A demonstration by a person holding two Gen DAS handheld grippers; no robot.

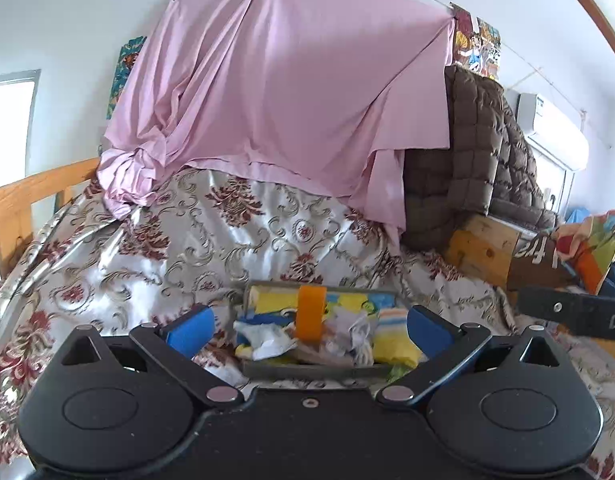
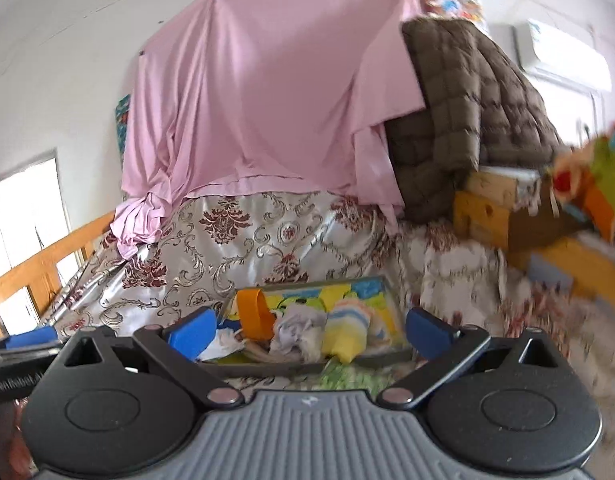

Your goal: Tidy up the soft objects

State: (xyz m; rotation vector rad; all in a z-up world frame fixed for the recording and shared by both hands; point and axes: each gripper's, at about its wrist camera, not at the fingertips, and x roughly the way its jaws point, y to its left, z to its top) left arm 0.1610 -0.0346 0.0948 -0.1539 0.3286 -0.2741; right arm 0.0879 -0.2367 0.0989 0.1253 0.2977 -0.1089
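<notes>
A low grey box point(image 1: 307, 370) sits on the floral bedcover point(image 1: 187, 248), with an orange strap point(image 1: 309, 312) standing up from it. It holds a crumpled white cloth point(image 1: 349, 332) and a rolled yellow, blue and white striped cloth point(image 1: 393, 336). My left gripper point(image 1: 309, 330) is open just in front of the box, with nothing between its blue pads. In the right wrist view the same box point(image 2: 291, 368), orange strap point(image 2: 255, 314) and striped cloth point(image 2: 347, 334) lie ahead of my right gripper point(image 2: 309, 331). It is also open and holds nothing. The two grippers are side by side.
A pink sheet point(image 1: 287, 92) hangs on the wall behind the bed, with a brown quilted blanket point(image 1: 475, 152) heaped to its right. A wooden rail point(image 1: 27, 196) borders the bed on the left. Wooden boxes point(image 1: 483, 248) and a colourful cloth point(image 1: 591, 248) lie at the right.
</notes>
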